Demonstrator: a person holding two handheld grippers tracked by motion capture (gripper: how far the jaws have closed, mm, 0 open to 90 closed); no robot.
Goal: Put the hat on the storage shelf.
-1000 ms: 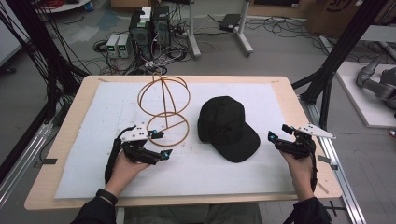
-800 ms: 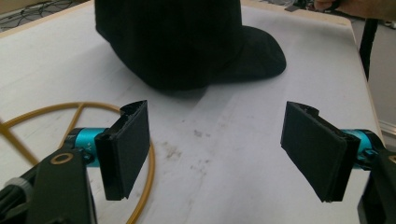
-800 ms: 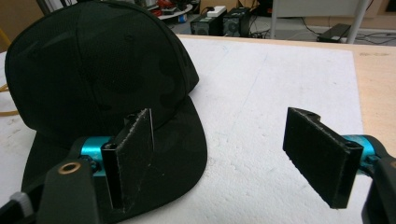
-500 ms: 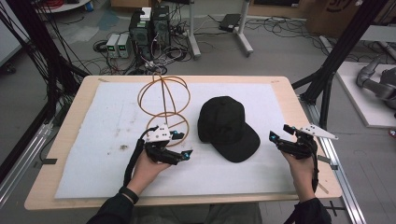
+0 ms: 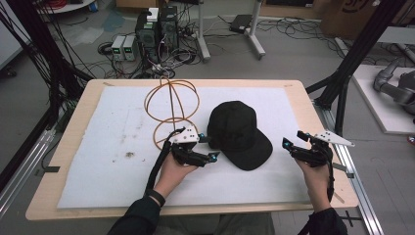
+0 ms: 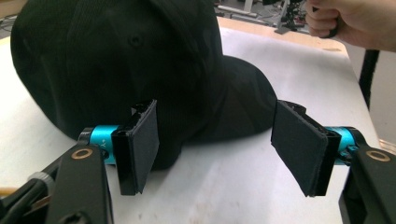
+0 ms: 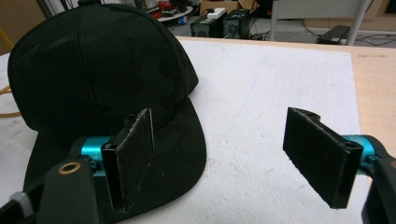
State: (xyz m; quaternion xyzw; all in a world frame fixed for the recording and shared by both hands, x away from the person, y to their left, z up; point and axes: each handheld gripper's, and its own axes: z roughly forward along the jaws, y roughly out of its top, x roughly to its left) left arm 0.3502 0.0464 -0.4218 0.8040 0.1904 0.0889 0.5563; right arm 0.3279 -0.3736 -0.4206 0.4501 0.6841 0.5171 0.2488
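From the high view, I see a black cap (image 5: 238, 133) lying on the white foam mat (image 5: 98, 147) that covers the wooden table (image 5: 78, 103); everything else I place against that cap. A copper wire frame (image 5: 171, 110) stands just beside the cap, on its left. My left gripper (image 5: 205, 148) sits at the cap's left edge, jaws spread and holding nothing. My right gripper (image 5: 292, 143) rests on the mat near the cap's brim side, apart from it, also spread and empty. In the left gripper view, the cap (image 6: 121, 60) rises close behind the wide-apart pads (image 6: 299, 144). In the right gripper view, the cap's brim (image 7: 187, 149) lies by the near pad, with bare mat (image 7: 271, 79) between the jaws.
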